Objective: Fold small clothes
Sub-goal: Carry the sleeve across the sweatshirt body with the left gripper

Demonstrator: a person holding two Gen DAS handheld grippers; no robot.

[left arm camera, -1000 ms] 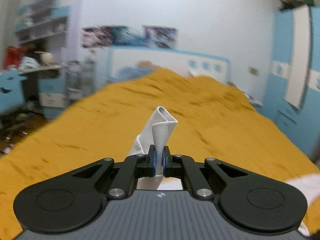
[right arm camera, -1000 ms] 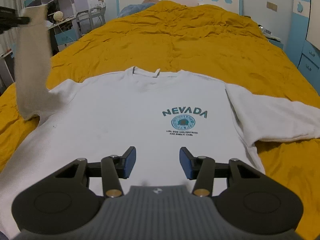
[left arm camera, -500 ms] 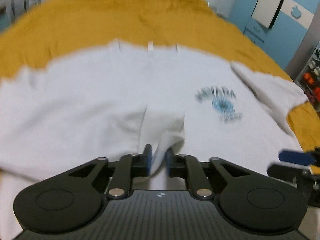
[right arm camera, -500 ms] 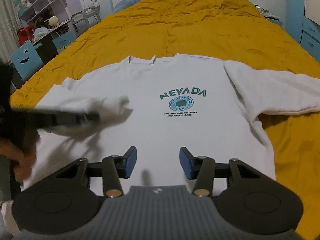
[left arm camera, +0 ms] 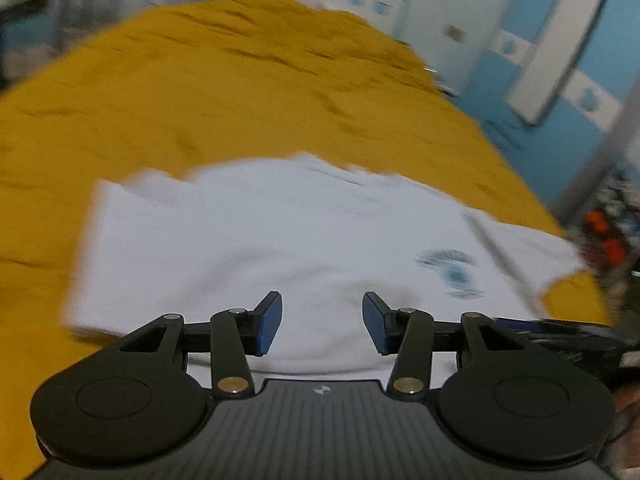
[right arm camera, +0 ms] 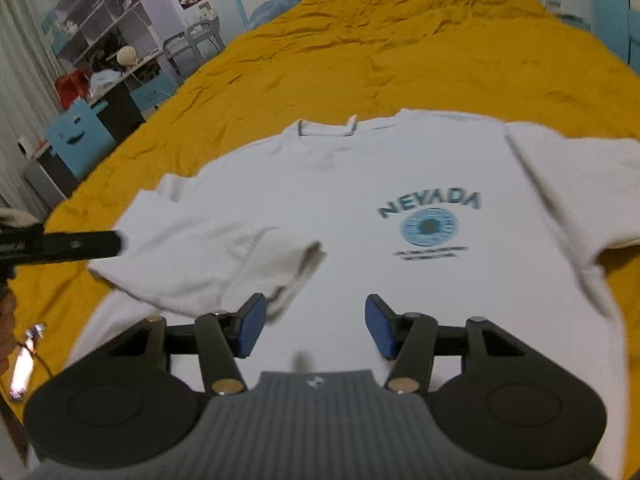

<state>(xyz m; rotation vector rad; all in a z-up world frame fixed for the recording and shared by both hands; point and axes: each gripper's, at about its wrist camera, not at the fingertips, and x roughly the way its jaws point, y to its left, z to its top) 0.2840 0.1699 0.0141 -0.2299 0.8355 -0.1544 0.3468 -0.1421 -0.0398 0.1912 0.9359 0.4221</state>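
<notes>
A white T-shirt (right arm camera: 360, 184) with a blue NEVADA print (right arm camera: 430, 216) lies flat, front up, on the bed. Its left sleeve (right arm camera: 224, 264) is folded inward across the chest, while the right sleeve (right arm camera: 580, 184) is spread out to the side. My left gripper (left arm camera: 322, 320) hovers over the shirt (left arm camera: 280, 240), its jaws opening with nothing between them. In the right wrist view, the left gripper's black finger (right arm camera: 80, 245) shows just left of the folded sleeve. My right gripper (right arm camera: 312, 326) is above the shirt's lower middle, jaws opening and empty.
The yellow bedspread (right arm camera: 400, 52) stretches far behind and beside the shirt. A desk and shelves (right arm camera: 100, 92) stand left of the bed, and blue wardrobes (left arm camera: 560, 40) stand to the right. A person's hand (right arm camera: 6, 320) is at the left edge.
The left gripper came down with the raised sleeve, laid it across the shirt and let go, its jaws spreading apart. The right gripper shifted a little and widened slightly.
</notes>
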